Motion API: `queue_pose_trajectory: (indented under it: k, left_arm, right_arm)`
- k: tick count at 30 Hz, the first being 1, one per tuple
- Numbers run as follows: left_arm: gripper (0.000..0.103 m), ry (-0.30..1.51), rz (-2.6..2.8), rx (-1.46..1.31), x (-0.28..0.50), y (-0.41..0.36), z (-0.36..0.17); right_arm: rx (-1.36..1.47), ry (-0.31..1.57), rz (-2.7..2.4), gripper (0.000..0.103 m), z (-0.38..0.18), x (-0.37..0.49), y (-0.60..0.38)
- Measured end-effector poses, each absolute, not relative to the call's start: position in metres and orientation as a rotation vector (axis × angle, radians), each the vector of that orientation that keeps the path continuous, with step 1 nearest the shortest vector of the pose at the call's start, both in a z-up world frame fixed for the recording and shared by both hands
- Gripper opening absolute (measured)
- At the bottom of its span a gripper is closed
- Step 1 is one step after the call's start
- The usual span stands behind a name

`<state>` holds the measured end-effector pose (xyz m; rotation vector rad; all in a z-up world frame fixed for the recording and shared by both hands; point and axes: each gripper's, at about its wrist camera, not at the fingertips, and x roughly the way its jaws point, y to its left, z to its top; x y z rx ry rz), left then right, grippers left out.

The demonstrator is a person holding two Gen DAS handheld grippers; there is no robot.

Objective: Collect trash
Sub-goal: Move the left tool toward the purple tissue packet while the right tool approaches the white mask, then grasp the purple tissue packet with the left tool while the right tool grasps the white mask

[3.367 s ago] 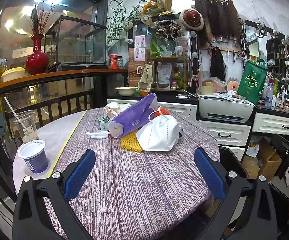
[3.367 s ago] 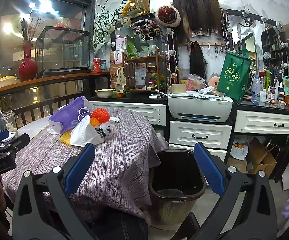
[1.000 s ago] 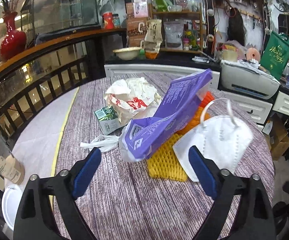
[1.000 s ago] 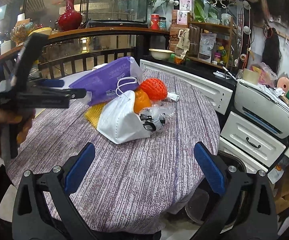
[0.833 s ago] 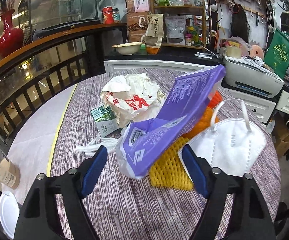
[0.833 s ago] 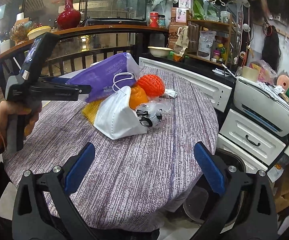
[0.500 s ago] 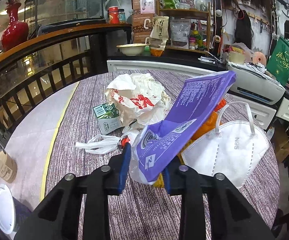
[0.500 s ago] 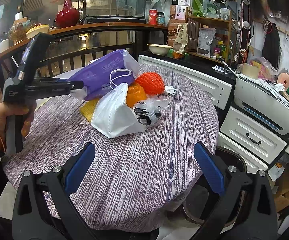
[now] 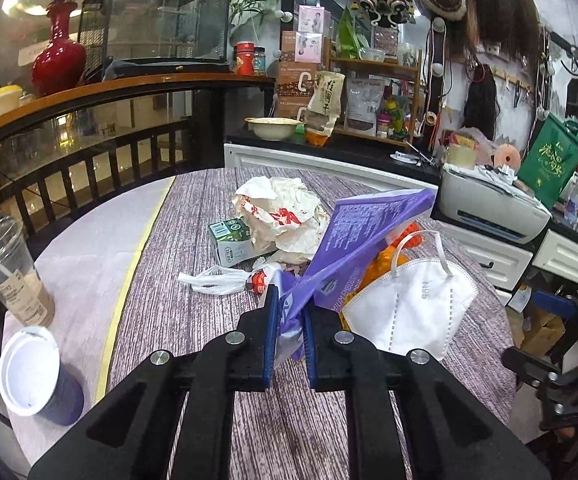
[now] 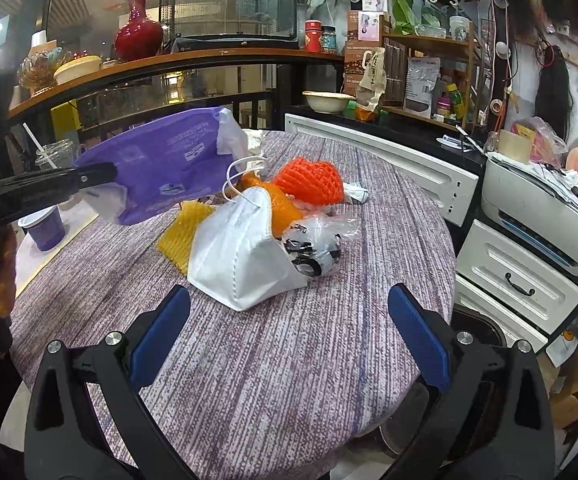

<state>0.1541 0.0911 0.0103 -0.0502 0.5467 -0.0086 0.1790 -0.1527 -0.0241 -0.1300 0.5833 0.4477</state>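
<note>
The left hand-held gripper (image 9: 288, 320) was closing its blue pads on the near corner of a purple plastic package (image 9: 363, 236), which slanted up and away toward one o'clock, its far end lifted clear of the round, purple-streaked worktop (image 9: 193, 320). In the right wrist view the same package (image 10: 161, 168) hung in the air at ten o'clock, above the other litter. The right hand-held gripper (image 10: 289, 336) hovered over the near part of the worktop with its jaws spread wide and nothing between them. At its twelve o'clock lay a white folded face mask (image 10: 241, 260), touching an orange mesh net (image 10: 313, 184) and a clear crumpled bag (image 10: 313, 248), with a yellow foam net (image 10: 185, 232) just beside the mask at ten o'clock. A dark waste bin (image 10: 485, 328) stood beyond the worktop's edge at four o'clock.
</note>
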Motion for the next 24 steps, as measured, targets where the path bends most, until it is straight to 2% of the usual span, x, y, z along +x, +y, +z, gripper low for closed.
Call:
queue_pose_trajectory:
  k: [14,20,24]
  left_arm:
    - [0.006,0.477,0.008,-0.084,0.129,0.099,0.021]
    - [0.005,0.516,0.025,-0.036,0.149,0.092,0.010]
    - [0.004,0.597,0.012,-0.121,0.170,0.103,-0.002]
  right_arm:
    - [-0.154,0.609,0.488,0.097,-0.029,0.198,-0.122]
    - [-0.148,0.610,0.487,0.097,-0.030,0.197,-0.120]
    - [-0.132,0.612,0.484,0.097,-0.029,0.196,-0.126]
